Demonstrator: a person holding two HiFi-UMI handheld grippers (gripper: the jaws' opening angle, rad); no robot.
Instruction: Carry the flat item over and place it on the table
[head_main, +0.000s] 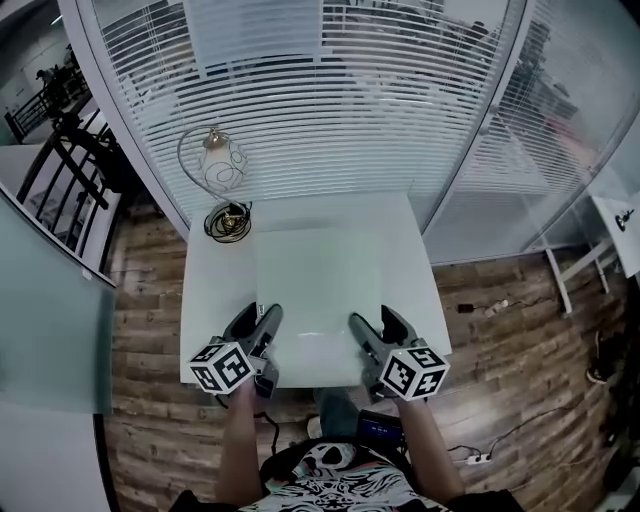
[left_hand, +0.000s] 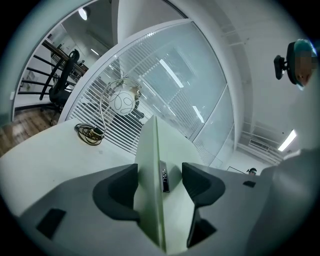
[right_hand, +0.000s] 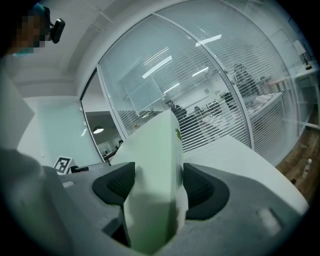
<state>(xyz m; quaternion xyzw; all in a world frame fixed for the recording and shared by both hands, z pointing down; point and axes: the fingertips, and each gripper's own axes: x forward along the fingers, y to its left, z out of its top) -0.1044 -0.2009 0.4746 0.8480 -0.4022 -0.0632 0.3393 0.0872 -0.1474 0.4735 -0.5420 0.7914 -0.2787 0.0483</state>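
Between the jaws of the left hand-held gripper (head_main: 262, 322) sits the near edge of the flat item (head_main: 318, 275), pinched firmly; the right hand-held gripper (head_main: 366, 330) pinches the same edge. This pale green panel lies level over the middle of the desk (head_main: 215, 290). The carrying seems finished. Whether the panel touches the desk, I cannot tell. Setting down and letting go remain.

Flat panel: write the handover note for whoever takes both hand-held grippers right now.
Left hand-held gripper: shut on the flat panel's near-left edge.
Right hand-held gripper: shut on its near-right edge.
The panel sits level over the white table, lamp and coiled cable beyond its back-left corner.
Done: carried over. Unclear whether it already rests on the table.
Left: set it down, open both.
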